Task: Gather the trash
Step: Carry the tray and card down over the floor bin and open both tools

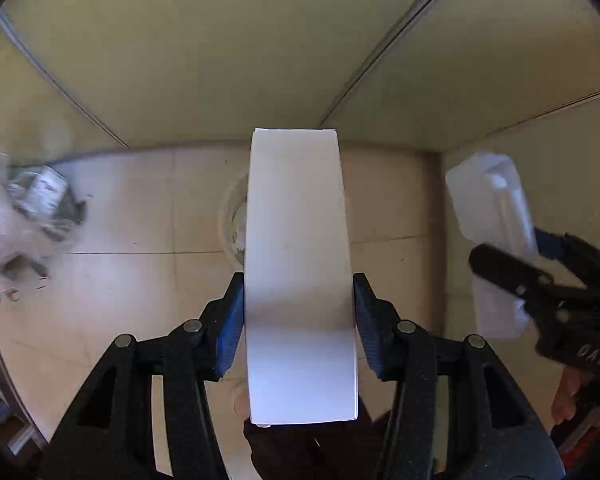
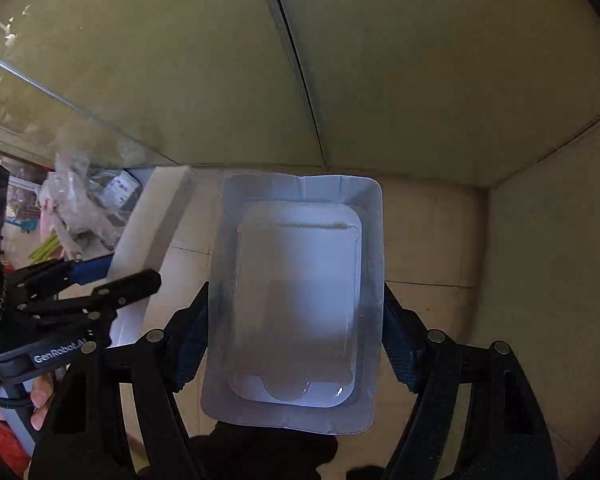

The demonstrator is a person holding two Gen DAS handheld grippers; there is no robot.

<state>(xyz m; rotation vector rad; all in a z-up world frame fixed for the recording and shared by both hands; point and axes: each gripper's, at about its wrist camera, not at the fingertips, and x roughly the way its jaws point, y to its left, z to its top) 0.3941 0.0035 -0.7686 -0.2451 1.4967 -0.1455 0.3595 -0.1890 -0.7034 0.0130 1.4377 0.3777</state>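
Observation:
My left gripper [image 1: 300, 280] points steeply down, shut on a long white cardboard box [image 1: 296, 200], with a blue pad pressed on each long side. In the right wrist view, my right gripper [image 2: 296, 292] is shut on a clear plastic blister tray [image 2: 296, 240], gripped across its width. The two grippers hang side by side above a tiled floor [image 1: 140, 208]. The right gripper [image 1: 528, 252] with the tray [image 1: 488, 196] shows at the right of the left wrist view. The left gripper [image 2: 116, 274] with the box [image 2: 160, 216] shows at the left of the right wrist view.
A heap of crumpled clear plastic and packaging [image 1: 28, 200] lies on the floor to the left, also seen as a heap [image 2: 84, 204] in the right wrist view. Pale green wall panels [image 1: 220, 60] close off the far side and the right. A person's hand [image 2: 40, 396] holds the left handle.

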